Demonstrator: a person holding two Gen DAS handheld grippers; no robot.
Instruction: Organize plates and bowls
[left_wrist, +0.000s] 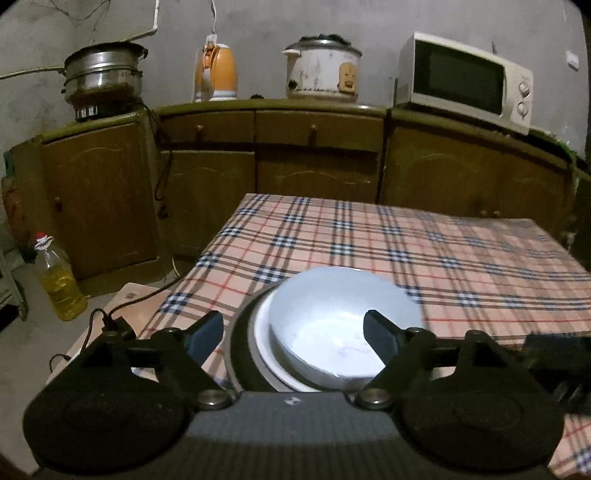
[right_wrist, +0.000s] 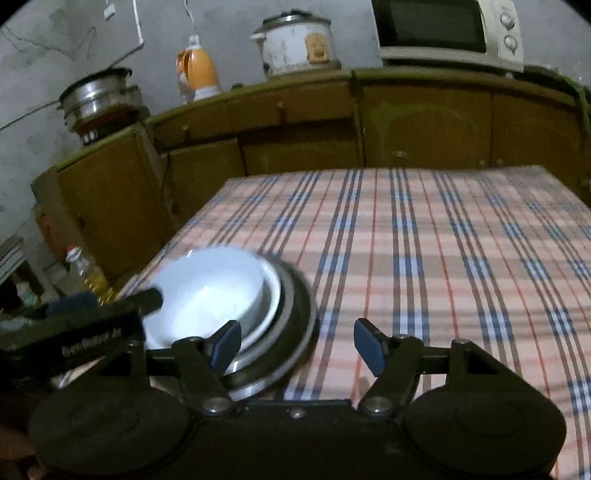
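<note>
A dim kitchen: brown cabinets (left_wrist: 207, 177) run along a grey wall behind a table under a plaid cloth (left_wrist: 424, 240). At the cloth's near left corner sits the stack: a white bowl (left_wrist: 332, 325) nested in a white plate (left_wrist: 264, 343), both on a dark plate (left_wrist: 240, 354).

The left gripper (left_wrist: 293, 334) hangs level over the stack, jaws wide apart and holding nothing; its right finger overlaps the bowl's inside in the picture, its left finger lies outside the dark rim. The right gripper (right_wrist: 297, 345) is also spread and empty, just right of the stack, its left finger over the plates' edge, its right finger over bare cloth.

On the counter stand a steel pot (left_wrist: 103, 70), an orange kettle (left_wrist: 218, 72), a rice cooker (left_wrist: 321, 70) and a microwave (left_wrist: 465, 81). An oil bottle (left_wrist: 61, 280) stands on the floor left of the table.

The right view alone shows the left gripper's body (right_wrist: 85, 317) crossing the bowl's left side. The left view shows a cable trailing at lower left.
</note>
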